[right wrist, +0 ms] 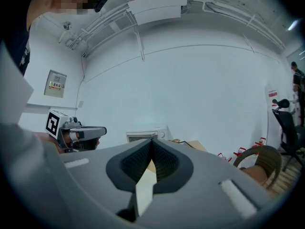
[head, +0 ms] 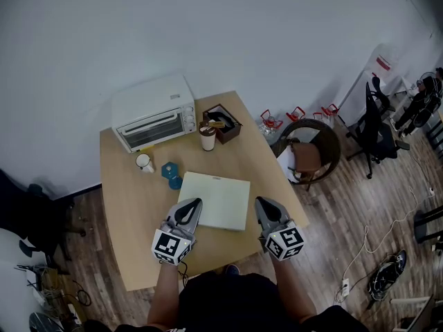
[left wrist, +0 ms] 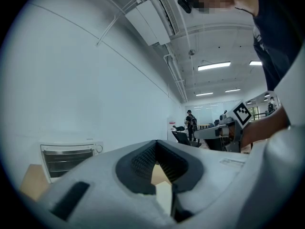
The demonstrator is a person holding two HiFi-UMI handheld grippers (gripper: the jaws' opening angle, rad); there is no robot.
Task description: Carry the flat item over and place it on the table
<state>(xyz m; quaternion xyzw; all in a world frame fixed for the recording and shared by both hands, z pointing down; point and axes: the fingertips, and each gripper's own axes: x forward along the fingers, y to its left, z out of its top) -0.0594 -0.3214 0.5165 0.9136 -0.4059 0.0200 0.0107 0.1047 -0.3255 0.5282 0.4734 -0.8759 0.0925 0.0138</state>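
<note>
Both my arms reach forward, low over the table's [head: 124,206] near edge, marker cubes toward me, jaws pointing away. Left hand-held gripper [head: 194,203] is clamped on the flat board's [head: 218,199] left edge, near its close corner; a cream strip shows between the closed pads. Right hand-held gripper [head: 259,200] is clamped on the board's right edge, with the cream slab clearly pinched between its pads. The board sits level over the front middle of the table; I can't tell whether it's resting on it or just off.

Counts, left to right:
- One white toaster oven [head: 154,120] at the back left.
- One white mug [head: 144,162] in front of it.
- Two small blue pieces [head: 171,173] just beside the board's far left corner.
- One paper cup [head: 208,137].
- One brown open box [head: 223,123] touching the cup, holding small dark and pale items too small to name.

Cup and mug contents not readable. One round wicker chair [head: 311,151] stands right of the table.
</note>
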